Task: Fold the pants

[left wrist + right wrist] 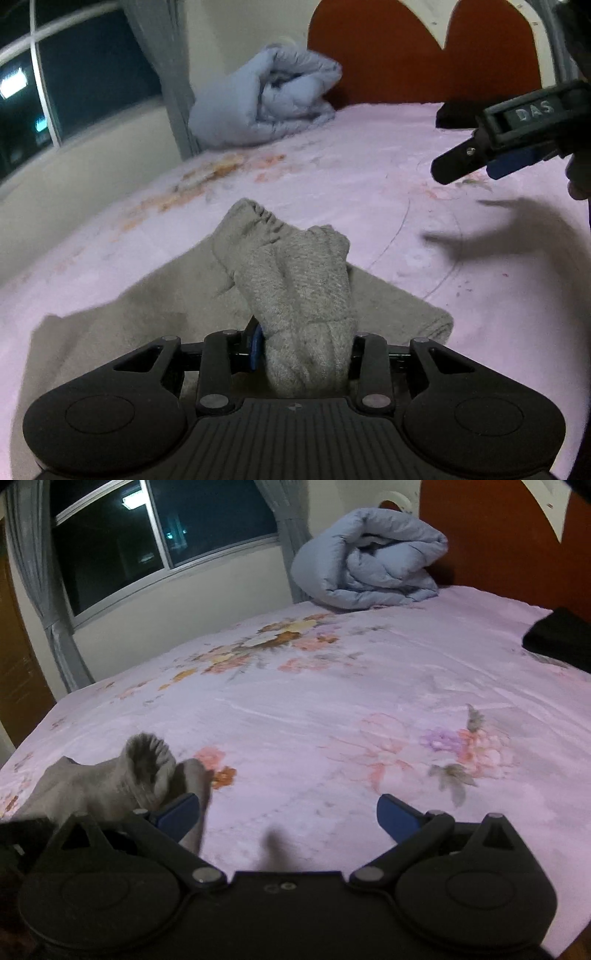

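Note:
The grey pants lie partly flat on the pink floral bed sheet. My left gripper is shut on a thick bunched fold of the pants, whose elastic cuff end droops forward over the flat part. In the right wrist view the same grey pants show at the lower left, lifted and blurred. My right gripper stands open over bare sheet with nothing between its blue pads; it also shows at the upper right of the left wrist view, as the right gripper.
A rolled light-blue quilt sits at the head of the bed by the red headboard. A black folded item lies at the right edge of the bed. A window and grey curtains are on the left.

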